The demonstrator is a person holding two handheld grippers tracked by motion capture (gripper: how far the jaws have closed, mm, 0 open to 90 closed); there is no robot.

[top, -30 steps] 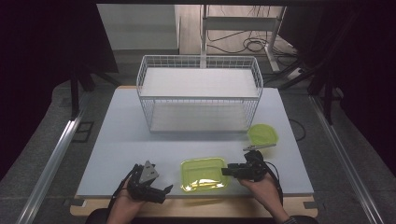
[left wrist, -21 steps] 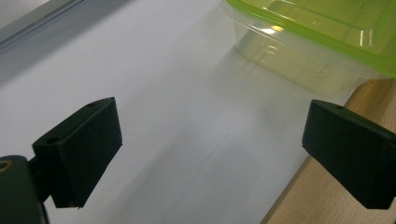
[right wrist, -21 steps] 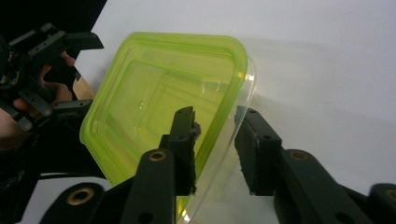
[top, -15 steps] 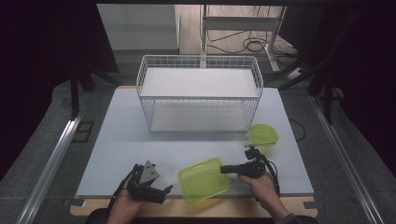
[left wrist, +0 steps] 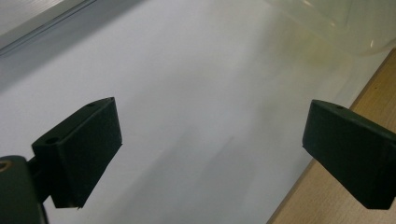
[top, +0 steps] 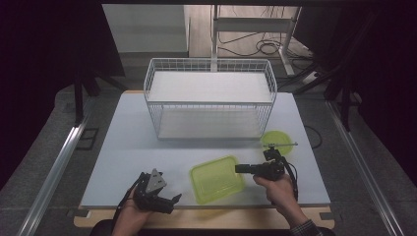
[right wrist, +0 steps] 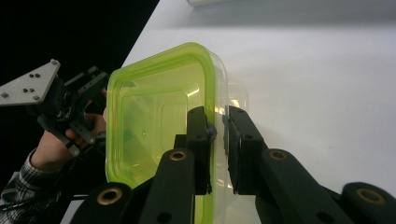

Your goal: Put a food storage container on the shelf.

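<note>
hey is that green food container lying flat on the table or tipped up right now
Tipped up. The green container stands on edge in the right gripper view, its rim clamped by the right hand-held gripper; the high view shows it slanted above the table.

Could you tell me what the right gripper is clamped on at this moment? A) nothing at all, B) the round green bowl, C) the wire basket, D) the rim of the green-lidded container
D: in the right gripper view, the right gripper has its jaws closed over the rim of the green-lidded container, which is tipped up off the table.
</note>
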